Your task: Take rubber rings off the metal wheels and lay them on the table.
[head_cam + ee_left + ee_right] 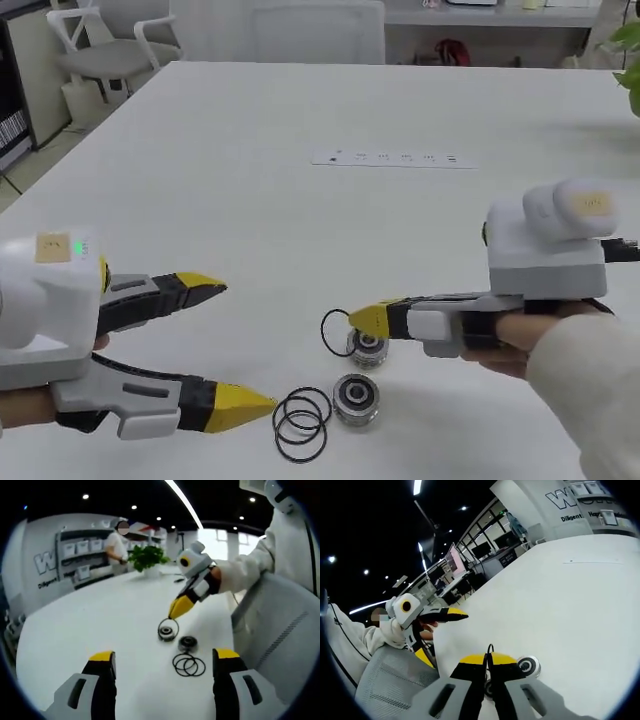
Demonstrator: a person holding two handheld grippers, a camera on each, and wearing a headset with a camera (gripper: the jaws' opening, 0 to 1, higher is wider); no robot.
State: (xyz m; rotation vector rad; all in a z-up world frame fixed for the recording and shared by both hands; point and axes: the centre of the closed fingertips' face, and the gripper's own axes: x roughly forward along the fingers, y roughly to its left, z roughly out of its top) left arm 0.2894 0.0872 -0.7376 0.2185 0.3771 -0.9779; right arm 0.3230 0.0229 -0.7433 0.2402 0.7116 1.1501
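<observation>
The right gripper [357,319] is pressed shut, pinching a rubber ring [335,331] upright at 10 o'clock of one metal wheel [368,346]. The second wheel [355,396] sits at its 6 o'clock, with loose rings [302,420] at 7 o'clock on the table [300,180]. The left gripper [248,348] is spread and empty. The ring is judged light, stretchy and limp, best held by its free arc. Whether it catches the wheel's groove cannot be made out.

Printed markings [395,158] on the table [250,150] are too small to read.
</observation>
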